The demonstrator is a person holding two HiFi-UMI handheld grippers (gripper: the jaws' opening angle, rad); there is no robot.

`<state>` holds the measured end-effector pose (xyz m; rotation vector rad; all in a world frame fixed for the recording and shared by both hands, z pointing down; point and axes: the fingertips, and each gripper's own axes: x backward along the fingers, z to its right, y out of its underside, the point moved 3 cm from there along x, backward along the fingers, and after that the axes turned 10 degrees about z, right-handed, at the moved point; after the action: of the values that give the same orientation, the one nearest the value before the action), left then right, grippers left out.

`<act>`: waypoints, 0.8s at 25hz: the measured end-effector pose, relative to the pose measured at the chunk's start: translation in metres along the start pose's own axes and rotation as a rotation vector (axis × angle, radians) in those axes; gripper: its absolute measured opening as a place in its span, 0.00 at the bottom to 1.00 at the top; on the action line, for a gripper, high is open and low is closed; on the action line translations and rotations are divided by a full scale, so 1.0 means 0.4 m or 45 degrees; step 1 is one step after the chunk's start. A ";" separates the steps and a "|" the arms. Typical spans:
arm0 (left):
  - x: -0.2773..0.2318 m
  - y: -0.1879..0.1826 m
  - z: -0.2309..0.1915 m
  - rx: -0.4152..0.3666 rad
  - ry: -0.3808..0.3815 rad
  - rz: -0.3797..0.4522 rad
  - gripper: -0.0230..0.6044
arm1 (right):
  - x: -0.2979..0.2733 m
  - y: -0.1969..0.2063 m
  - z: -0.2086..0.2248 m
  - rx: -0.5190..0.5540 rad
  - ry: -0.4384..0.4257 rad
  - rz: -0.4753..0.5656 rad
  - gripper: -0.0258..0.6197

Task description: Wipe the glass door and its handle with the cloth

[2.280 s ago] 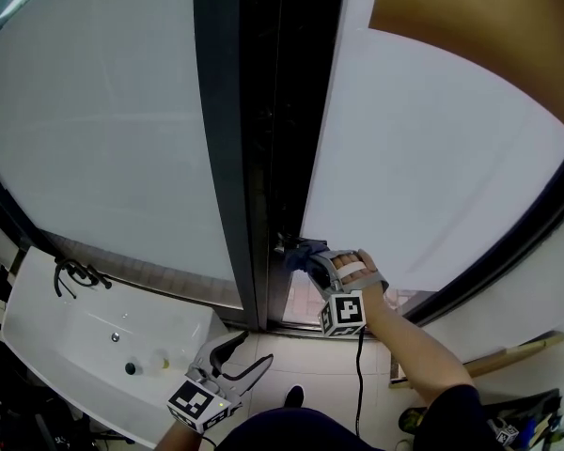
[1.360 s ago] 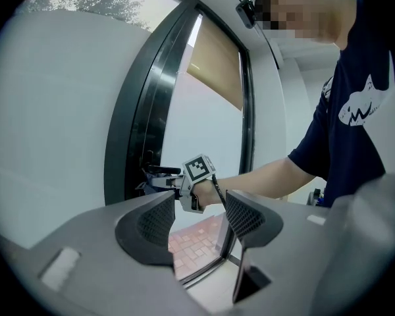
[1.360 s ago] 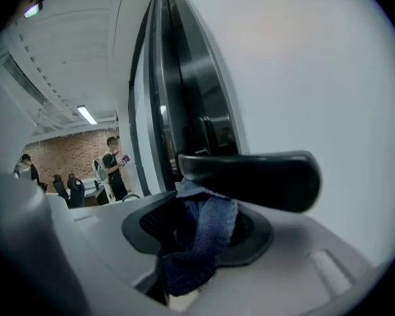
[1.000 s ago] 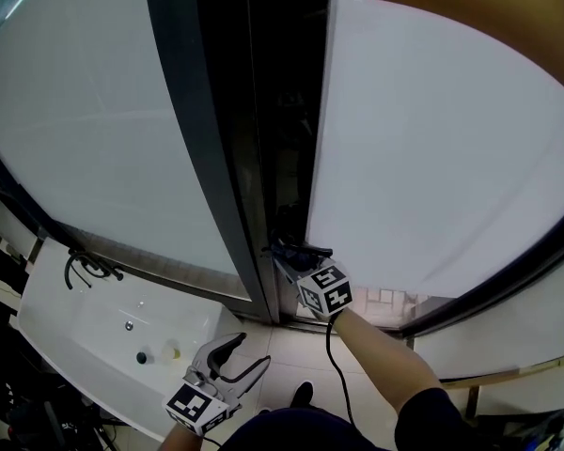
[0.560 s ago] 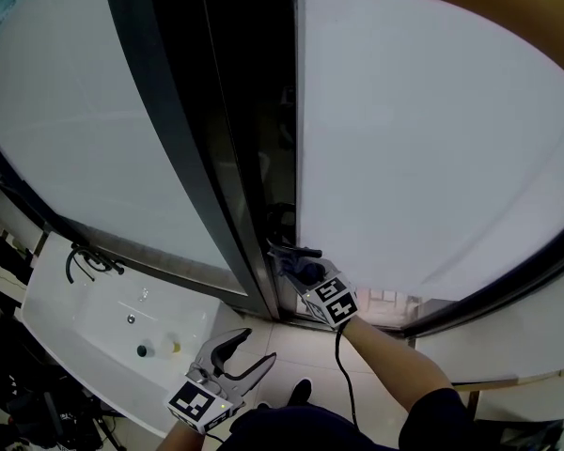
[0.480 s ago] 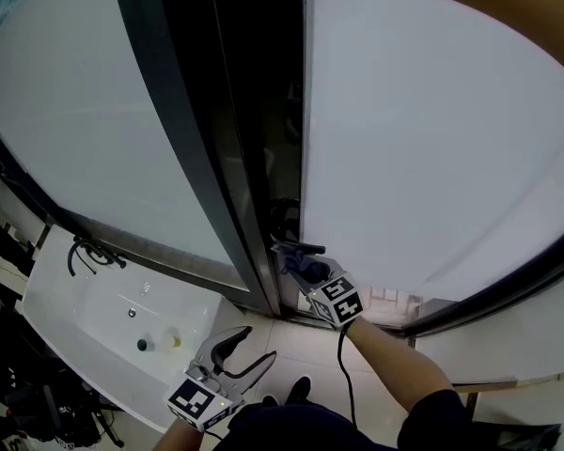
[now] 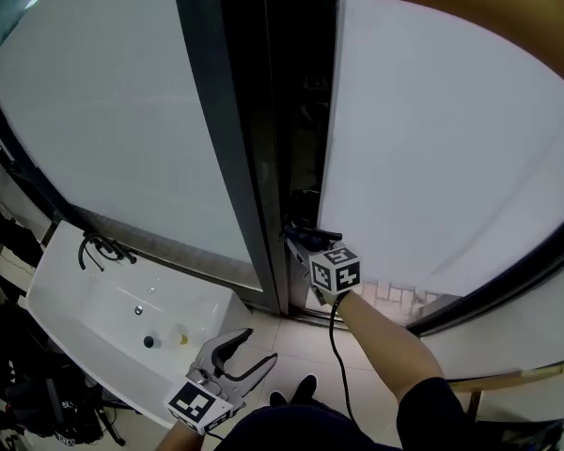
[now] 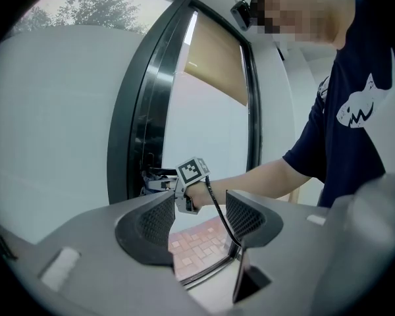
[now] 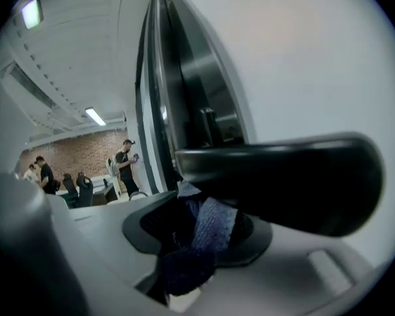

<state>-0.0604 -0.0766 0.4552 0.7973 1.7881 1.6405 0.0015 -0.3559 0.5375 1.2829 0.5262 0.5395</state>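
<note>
The frosted glass door (image 7: 432, 148) stands ajar beside a dark frame (image 7: 235, 158). Its black handle (image 9: 283, 176) runs across the right gripper view, just above the jaws. My right gripper (image 7: 305, 244) is shut on a dark blue cloth (image 9: 197, 239), which is pressed up against the handle (image 7: 312, 234) at the door's edge. My left gripper (image 7: 240, 353) hangs low near my body, open and holding nothing. In the left gripper view the right gripper (image 8: 159, 183) shows at the door frame (image 8: 145, 110), with its marker cube (image 8: 193, 170) behind it.
A white washbasin (image 7: 103, 318) with a black tap (image 7: 99, 247) sits at lower left. A fixed frosted pane (image 7: 103, 120) fills the left. Red-tiled floor (image 8: 197, 236) shows beyond the opening. Several people (image 9: 126, 163) stand far off in the room behind the door.
The right gripper has stayed on the handle with the cloth, sliding slightly along it. My head view has swung, so the door frame appears shifted right. The left gripper has stayed put.
</note>
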 end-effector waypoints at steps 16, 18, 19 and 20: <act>0.212 -0.021 0.020 -0.011 -0.055 0.046 0.42 | 0.122 0.230 0.024 -0.182 0.204 -0.244 0.29; 0.213 -0.025 0.011 -0.021 -0.075 0.039 0.42 | 0.094 0.241 0.015 -0.187 0.174 -0.229 0.29; 0.214 -0.021 0.008 -0.019 -0.077 0.041 0.42 | 0.075 0.235 0.010 -0.183 0.152 -0.205 0.29; 0.214 -0.012 0.007 -0.015 -0.075 0.039 0.42 | 0.055 0.225 0.006 -0.180 0.134 -0.177 0.29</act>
<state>-0.1146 -0.0104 0.4486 0.8625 1.7322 1.6288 0.0126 -0.3256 0.6245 1.0786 0.6490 0.5204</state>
